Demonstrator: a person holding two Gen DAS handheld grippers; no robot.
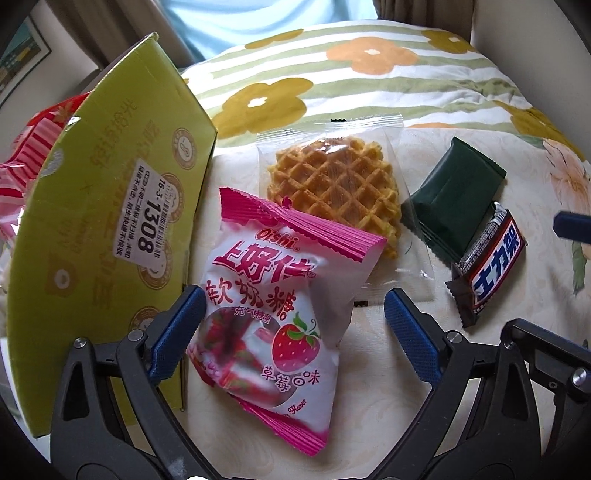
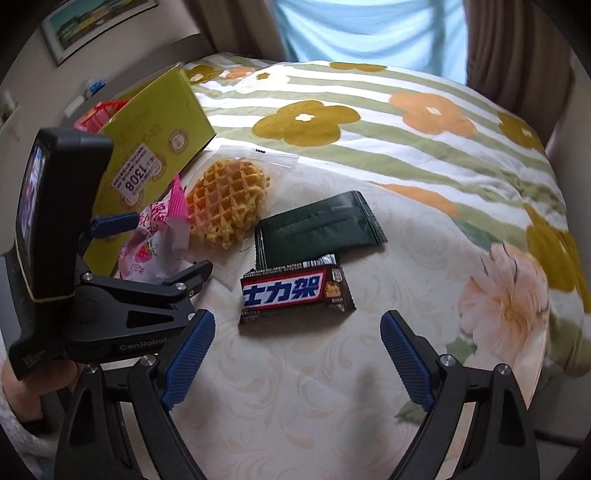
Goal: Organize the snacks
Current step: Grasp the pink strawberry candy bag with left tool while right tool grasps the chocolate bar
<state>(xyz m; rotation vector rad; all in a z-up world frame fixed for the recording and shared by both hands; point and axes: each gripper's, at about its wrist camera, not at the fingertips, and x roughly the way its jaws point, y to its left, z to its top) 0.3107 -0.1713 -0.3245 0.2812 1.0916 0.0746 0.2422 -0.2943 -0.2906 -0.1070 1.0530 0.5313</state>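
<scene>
A pink Oishi strawberry marshmallow bag (image 1: 266, 317) lies between the wide-open fingers of my left gripper (image 1: 291, 310), untouched by the right finger. It also shows in the right wrist view (image 2: 155, 243). Behind it lies a wrapped waffle (image 1: 332, 184), (image 2: 225, 203), then a dark green packet (image 1: 454, 199), (image 2: 317, 229) and a Snickers bar (image 1: 491, 266), (image 2: 295, 291). A green cardboard box (image 1: 110, 206), (image 2: 155, 140) stands at the left. My right gripper (image 2: 297, 354) is open and empty just in front of the Snickers bar.
The snacks lie on a cream patterned cover (image 2: 295, 387) over a bed, with a flowered striped quilt (image 2: 369, 110) behind. A red and pink bag (image 1: 26, 166) sits inside the box. A framed picture (image 2: 96, 22) hangs on the wall.
</scene>
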